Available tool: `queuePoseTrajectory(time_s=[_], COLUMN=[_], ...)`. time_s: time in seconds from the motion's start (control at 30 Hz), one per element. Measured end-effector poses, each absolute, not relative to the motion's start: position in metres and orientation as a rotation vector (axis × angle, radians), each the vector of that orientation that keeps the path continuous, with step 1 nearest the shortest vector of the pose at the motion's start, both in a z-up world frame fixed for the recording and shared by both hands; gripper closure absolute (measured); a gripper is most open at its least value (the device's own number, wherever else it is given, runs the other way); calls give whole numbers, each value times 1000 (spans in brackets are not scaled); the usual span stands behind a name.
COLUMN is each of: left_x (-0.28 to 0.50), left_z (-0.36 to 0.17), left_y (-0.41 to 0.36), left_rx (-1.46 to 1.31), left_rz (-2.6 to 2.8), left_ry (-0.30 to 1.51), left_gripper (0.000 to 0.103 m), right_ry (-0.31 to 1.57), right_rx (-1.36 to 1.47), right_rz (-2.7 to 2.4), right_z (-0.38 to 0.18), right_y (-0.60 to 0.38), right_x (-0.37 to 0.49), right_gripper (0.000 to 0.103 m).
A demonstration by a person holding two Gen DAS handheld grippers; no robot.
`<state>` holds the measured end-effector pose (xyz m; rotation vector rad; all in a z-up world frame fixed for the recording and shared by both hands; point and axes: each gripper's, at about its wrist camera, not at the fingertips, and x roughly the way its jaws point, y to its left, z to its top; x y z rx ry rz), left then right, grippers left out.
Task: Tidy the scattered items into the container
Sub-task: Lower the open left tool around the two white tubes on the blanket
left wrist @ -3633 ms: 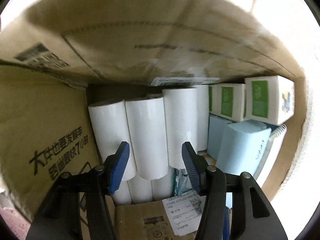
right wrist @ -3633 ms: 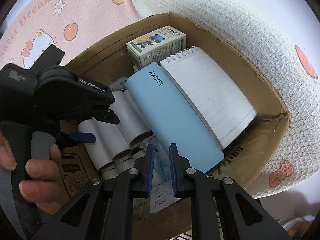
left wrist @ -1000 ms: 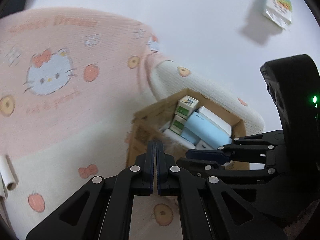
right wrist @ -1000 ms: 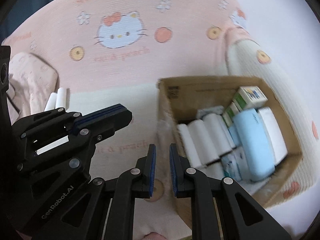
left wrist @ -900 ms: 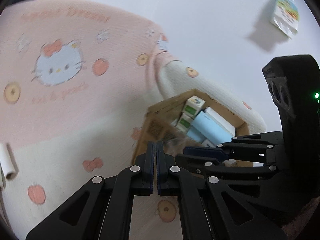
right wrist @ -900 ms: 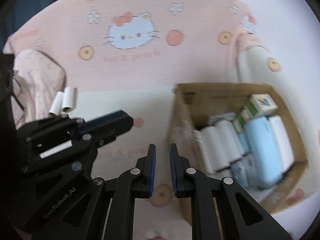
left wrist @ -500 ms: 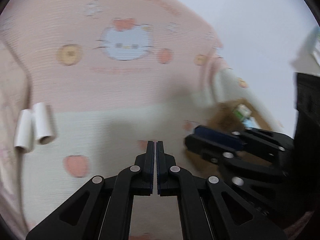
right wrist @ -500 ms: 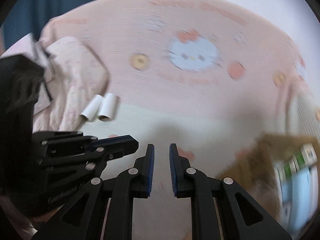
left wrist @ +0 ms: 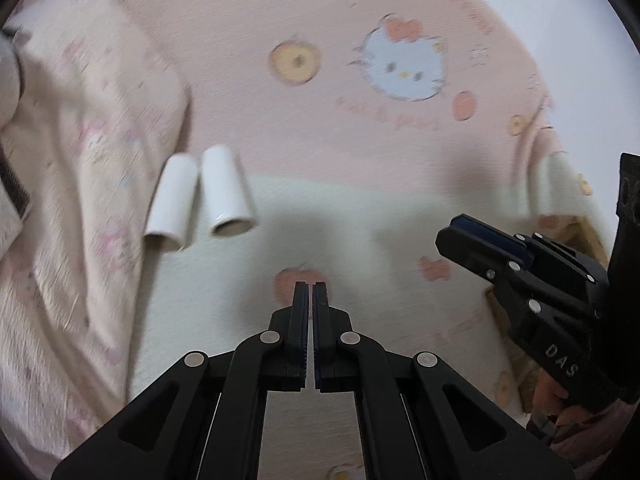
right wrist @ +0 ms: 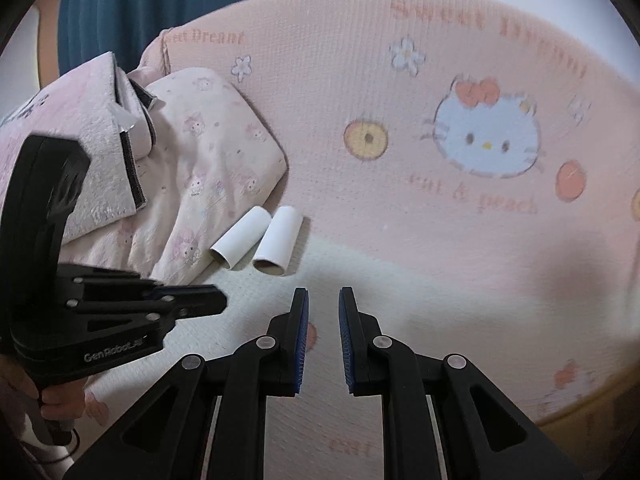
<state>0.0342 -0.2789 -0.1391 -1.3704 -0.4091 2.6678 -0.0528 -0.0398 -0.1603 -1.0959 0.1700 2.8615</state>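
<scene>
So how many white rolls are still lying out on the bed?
2, side by side against the pillow's edge: one roll nearer the pillow, the other roll beside it. More could lie outside the views.

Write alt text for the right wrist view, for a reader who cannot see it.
Two white rolls lie side by side on a pink cartoon-cat blanket, beside a rumpled pillow. The right claw, empty and nearly shut, points toward them, with the left claw at its left.

Left wrist view: looks forward and down along its fingers onto the pink blanket (left wrist: 360, 152), fairly near. Right wrist view: same downward slant, from further right. Shared: two white rolls (left wrist: 200, 196) (right wrist: 260, 242), the cat print (left wrist: 404, 66) (right wrist: 486, 142).
</scene>
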Motion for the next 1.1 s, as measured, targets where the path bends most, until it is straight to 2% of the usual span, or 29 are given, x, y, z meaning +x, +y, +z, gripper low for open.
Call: queuePoseTrajectory(time_s=[0.03,0.07,0.1,0.13,0.17,0.2,0.3,0.43,0.7,0.8,0.93,1.0,1.1], left_x=[32,31,29,26,25,24,19,7,-24,-37,-54,-58,-63], left_z=[-144,-148,-150,-154,-154,-154,-156,-162,-149,-146,-159,-165,-173], left_y=[-285,-290,-294,-300,-303,-307,-322,-339,-342,-341,-349,-355,-365], left_rx=[-1410,-1439,-1465,-1488,-1489,-1477,-1467,-1500,-1456,-1451,-1530,-1543,-1573], left_rz=[2676,2683,2685,2681,2684,2695,2725,2718,2804,2790,2733,2730,2720], left_ry=[-421,-434,-452,-482,-502,-525,-581,-615,-310,-217,-246,-299,-376], left_gripper=[99,93,81,72,59,53,49,45,45,45,45,45,45], right_ry=[266,366,490,612,681,739,861,924,824,694,485,474,559], right_rx=[-1129,-1163,-1206,-1258,-1288,-1317,-1359,-1276,-1361,-1470,-1469,-1477,-1506], right_rz=[2853,2847,2832,2801,2773,2740,2638,2545,2510,2562,2674,2682,2682], right_z=[-169,-176,-187,-199,-208,-216,-234,-235,-240,-243,-236,-236,-240], right_y=[-38,-36,-34,-33,-33,-32,-24,-7,-7,-16,-24,-24,-23], right_x=[-59,-64,-69,-75,-78,-83,-97,-106,-135,-146,-158,-163,-172], right_gripper=[85,76,61,53,45,45,45,45,44,44,41,36,36])
